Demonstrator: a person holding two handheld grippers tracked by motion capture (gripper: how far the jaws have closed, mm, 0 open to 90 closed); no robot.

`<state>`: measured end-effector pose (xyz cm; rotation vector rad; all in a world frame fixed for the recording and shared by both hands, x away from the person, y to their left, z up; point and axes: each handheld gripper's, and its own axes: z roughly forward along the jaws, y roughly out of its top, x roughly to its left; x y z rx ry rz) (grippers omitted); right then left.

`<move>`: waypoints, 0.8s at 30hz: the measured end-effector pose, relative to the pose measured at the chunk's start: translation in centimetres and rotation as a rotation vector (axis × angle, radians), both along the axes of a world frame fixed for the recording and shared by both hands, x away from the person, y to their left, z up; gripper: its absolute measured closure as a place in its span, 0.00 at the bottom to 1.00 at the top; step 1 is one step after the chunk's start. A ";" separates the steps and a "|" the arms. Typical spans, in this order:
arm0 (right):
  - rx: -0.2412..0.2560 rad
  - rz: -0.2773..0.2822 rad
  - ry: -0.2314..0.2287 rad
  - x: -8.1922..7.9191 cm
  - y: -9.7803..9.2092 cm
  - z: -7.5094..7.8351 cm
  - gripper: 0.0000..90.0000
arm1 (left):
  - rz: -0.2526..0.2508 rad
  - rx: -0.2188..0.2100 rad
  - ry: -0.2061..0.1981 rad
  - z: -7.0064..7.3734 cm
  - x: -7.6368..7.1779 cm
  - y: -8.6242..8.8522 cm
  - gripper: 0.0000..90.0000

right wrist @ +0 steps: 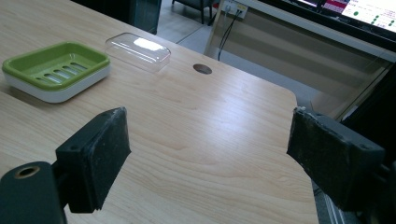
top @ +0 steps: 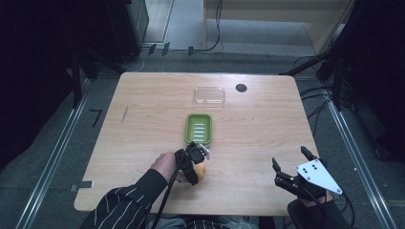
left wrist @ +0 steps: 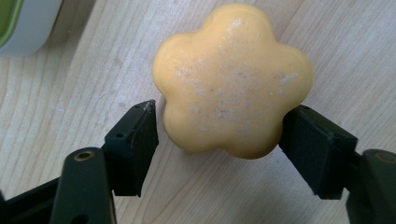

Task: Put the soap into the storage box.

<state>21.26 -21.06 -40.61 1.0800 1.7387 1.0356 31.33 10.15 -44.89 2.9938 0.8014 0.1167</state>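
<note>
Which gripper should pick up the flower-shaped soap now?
Left. The left gripper already has its open fingers on either side of the yellow soap, near the green soap dish. The right gripper hangs open, well off to the side.

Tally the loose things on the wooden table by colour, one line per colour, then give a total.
Yellow-orange: 1, the flower-shaped soap bar, lying between the open jaws of the left gripper.
Green: 1, the green slotted soap dish with a white base.
Clear: 1, the transparent plastic lid.
Total: 3.
</note>
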 end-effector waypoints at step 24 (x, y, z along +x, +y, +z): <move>0.001 -0.001 -0.001 0.0 0.0 0.0 0.15 | -0.087 0.026 -0.021 -0.4 -0.1 -0.4 0.40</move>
